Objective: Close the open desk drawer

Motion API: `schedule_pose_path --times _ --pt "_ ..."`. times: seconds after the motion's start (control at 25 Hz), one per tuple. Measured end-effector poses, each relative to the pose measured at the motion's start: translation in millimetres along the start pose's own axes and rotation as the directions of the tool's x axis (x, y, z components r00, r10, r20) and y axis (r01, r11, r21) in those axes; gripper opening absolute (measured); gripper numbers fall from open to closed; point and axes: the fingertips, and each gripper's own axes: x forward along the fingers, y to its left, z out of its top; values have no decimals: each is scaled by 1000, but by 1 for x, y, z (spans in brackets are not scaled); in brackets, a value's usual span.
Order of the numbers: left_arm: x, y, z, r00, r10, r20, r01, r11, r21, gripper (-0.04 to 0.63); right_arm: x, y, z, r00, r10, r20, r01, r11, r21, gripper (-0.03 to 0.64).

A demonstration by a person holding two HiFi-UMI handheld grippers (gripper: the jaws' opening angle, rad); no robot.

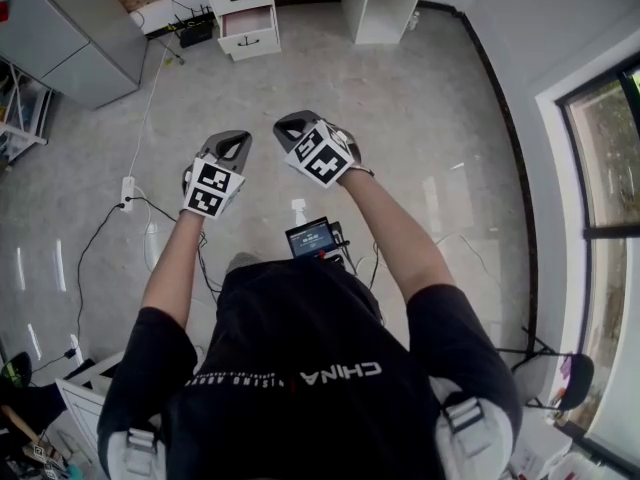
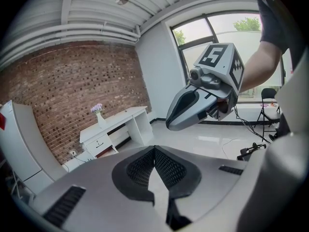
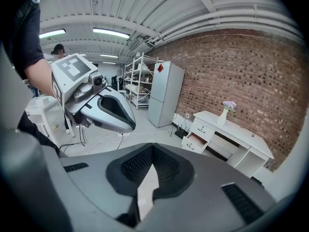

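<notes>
Both pairs of jaws are pressed together, empty: the grey left gripper (image 1: pixel 230 148) with its marker cube and, just beside it, the grey right gripper (image 1: pixel 296 128), held out over the pale glossy floor (image 1: pixel 420 118). Well ahead, at the white desk (image 1: pixel 385 8) by the brick wall, the white lower drawer (image 1: pixel 248 20) stands pulled open, far from both grippers.

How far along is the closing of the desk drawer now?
Done: nothing; the lower drawer of the white desk stands pulled out. In hand: nothing; left gripper and right gripper are shut, empty, well away from it. Left: approach and push it in.
</notes>
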Motion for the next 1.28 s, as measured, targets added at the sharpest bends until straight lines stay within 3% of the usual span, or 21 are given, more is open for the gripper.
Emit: schedule_pose_path --times 0.2,0.4,0.64,1.0,1.28 --pt "15 3 -9 1000 -2 -21 2 1000 -2 12 11 -17 -9 1000 -6 -1 6 1000 14 15" --pt "45 37 -18 999 -26 -32 26 1000 -6 11 43 -40 -4 1000 15 24 -16 999 45 15" --pt "82 116 -28 998 -56 -18 57 998 19 12 108 -79 21 1000 -11 -21 12 998 54 15" --pt "121 255 -30 994 -114 5 113 993 33 12 204 -156 94 996 -79 -45 83 993 80 15" --pt "146 319 -44 988 -157 1 157 987 32 12 262 -186 111 990 -113 -83 123 985 123 15"
